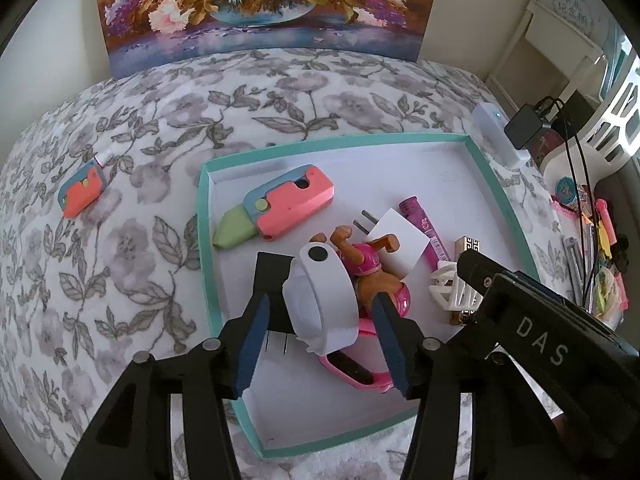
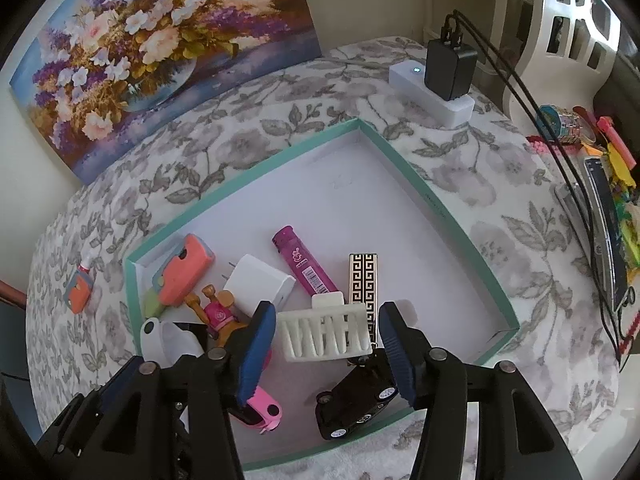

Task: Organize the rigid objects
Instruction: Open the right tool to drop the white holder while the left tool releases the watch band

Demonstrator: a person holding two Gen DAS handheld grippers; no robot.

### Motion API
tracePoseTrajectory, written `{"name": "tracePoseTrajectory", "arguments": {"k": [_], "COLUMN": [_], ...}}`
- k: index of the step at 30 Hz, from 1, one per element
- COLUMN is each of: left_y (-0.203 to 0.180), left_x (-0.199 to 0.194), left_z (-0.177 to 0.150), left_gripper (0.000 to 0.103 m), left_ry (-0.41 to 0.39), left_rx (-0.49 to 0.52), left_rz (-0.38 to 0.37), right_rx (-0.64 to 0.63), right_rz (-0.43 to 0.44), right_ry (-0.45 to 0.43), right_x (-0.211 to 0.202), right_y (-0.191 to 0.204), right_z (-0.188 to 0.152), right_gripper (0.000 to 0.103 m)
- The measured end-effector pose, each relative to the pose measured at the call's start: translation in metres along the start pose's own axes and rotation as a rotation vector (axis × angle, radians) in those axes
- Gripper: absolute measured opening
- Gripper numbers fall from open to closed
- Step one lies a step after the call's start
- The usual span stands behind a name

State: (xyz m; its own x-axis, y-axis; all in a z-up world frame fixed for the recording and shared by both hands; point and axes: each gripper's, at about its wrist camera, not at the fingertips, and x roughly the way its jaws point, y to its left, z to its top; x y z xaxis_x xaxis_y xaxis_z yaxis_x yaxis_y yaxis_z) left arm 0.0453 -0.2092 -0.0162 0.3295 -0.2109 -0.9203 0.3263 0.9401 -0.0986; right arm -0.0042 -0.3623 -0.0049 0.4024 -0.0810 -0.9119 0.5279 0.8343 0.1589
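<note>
A teal-rimmed white tray (image 1: 208, 240) (image 2: 460, 224) holds several objects: a large coral and blue toy knife (image 1: 288, 204), a white charger (image 1: 396, 240), a magenta tube (image 2: 306, 268), a gold-patterned lighter (image 2: 362, 280), a dog figure (image 1: 372, 268), a pink gadget (image 1: 356, 374) and a black toy car (image 2: 356, 408). My left gripper (image 1: 320, 344) is open above a white wristband (image 1: 320, 300). My right gripper (image 2: 326, 356) is open around a white ribbed clip (image 2: 326, 334), not clamping it. A small coral toy knife (image 1: 82, 190) lies on the cloth left of the tray.
A floral cloth (image 1: 132, 264) covers the table. A flower painting (image 1: 260, 4) leans at the back. A white power strip (image 2: 432, 94) with a black adapter (image 2: 450, 68) and cables sits back right. Pens and clutter (image 2: 612, 200) lie at the right edge.
</note>
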Motion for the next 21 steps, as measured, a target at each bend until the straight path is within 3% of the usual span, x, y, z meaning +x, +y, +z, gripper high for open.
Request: {"name": "tracePoseTrajectory", "arguments": {"k": [5, 21], "left_y": [0.004, 0.044], "left_x": [-0.007, -0.021], "left_z": [0.002, 0.008], "left_gripper": [0.065, 0.069], "left_ry": [-0.016, -0.051], "left_rx": [-0.010, -0.160], "left_rz": [0.003, 0.013], "right_rx": [0.005, -0.015], "right_rz": [0.000, -0.019], "right_ry": [-0.021, -0.031], "right_x": [-0.007, -0.007], "right_y": [-0.001, 0.001], "right_z": [0.002, 0.002], "right_gripper": [0.068, 0.082]}}
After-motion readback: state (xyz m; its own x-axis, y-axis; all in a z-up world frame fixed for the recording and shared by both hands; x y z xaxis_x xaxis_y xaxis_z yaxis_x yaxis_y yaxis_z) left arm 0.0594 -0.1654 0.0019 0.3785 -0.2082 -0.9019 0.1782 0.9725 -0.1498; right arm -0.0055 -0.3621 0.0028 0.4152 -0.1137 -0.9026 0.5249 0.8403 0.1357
